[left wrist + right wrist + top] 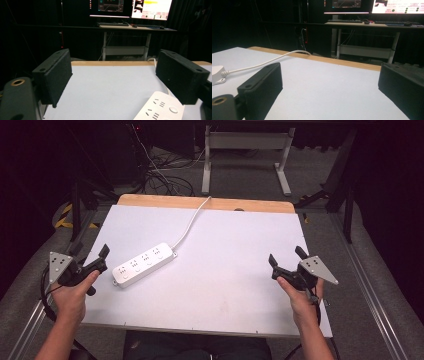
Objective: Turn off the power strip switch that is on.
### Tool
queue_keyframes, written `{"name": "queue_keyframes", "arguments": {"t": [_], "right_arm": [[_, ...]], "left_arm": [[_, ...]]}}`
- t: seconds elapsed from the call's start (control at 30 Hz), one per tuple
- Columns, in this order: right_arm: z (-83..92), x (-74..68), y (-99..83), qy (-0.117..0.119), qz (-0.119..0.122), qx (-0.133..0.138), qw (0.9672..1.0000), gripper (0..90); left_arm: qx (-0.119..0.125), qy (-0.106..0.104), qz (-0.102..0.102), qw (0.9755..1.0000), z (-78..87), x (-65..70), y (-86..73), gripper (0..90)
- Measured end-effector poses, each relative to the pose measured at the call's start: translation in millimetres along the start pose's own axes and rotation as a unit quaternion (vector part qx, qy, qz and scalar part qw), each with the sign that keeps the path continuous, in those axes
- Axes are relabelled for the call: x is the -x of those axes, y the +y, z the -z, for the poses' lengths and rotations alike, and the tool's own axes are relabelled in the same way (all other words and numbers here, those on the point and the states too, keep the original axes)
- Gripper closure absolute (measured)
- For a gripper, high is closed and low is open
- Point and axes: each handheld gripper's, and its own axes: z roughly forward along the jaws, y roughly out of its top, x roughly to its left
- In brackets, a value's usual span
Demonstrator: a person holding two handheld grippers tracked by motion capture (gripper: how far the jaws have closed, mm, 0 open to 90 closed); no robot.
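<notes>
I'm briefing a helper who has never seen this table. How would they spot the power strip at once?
Start at the white table top with the wooden strip along its far edge. On its left half, just right of the left hand-held gripper, lies the power strip: a long white bar lying at a slant, with rows of sockets, its white cord curving off over the far edge.

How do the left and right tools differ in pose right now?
The left tool sits at the table's left edge, close beside the white power strip; the right tool hovers over bare surface, far from the strip. The left one angles toward the strip, the right one points up the table. Both are open and hold nothing.
</notes>
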Motion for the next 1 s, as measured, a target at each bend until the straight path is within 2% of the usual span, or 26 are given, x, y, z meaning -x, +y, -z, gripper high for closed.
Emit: {"name": "queue_keyframes", "arguments": {"t": [0.13, 0.27, 0.37, 0.57, 0.73, 0.77, 0.8, 0.97, 1.0], "right_arm": [[0.8, 0.4, 0.1, -0.001, 0.001, 0.001, 1.0000, 6.1], [0.7, 0.9, -0.3, -0.001, 0.000, 0.001, 1.0000, 6.1], [0.2, 0.2, -0.5, 0.001, 0.000, -0.001, 1.0000, 6.1], [0.0, -0.4, -0.6, 0.002, 0.000, -0.001, 1.0000, 6.4], [-0.2, -0.5, -0.7, 0.003, -0.001, -0.002, 1.0000, 6.8], [-0.2, -0.5, -0.7, 0.003, -0.001, -0.002, 1.0000, 6.8], [-0.5, -0.7, -0.9, 0.004, -0.001, -0.002, 1.0000, 6.9], [-0.5, -1.2, -1.1, 0.007, -0.003, -0.004, 1.0000, 7.1], [-0.5, -1.1, -1.2, 0.007, -0.004, -0.004, 1.0000, 7.1]], "left_arm": [[0.000, -0.002, -0.002, 1.0000, 0.0, 0.3, -0.3, 18.0], [0.004, -0.004, -0.007, 1.0000, 0.6, 0.9, -0.2, 27.1], [0.007, -0.009, -0.010, 0.9999, 1.7, 0.3, -0.1, 39.4], [0.016, -0.016, 0.003, 0.9997, 5.5, -5.2, 1.2, 66.5], [0.006, -0.022, 0.008, 0.9997, 7.9, -7.5, 3.8, 89.8], [0.006, -0.022, 0.008, 0.9997, 7.9, -7.5, 3.8, 90.0], [-0.001, -0.032, 0.005, 0.9995, 8.0, -6.7, 5.0, 90.0], [-0.014, -0.052, -0.006, 0.9985, 7.1, -4.0, 8.5, 90.0], [-0.014, -0.053, -0.003, 0.9985, 6.4, -4.1, 10.0, 90.0]]}}
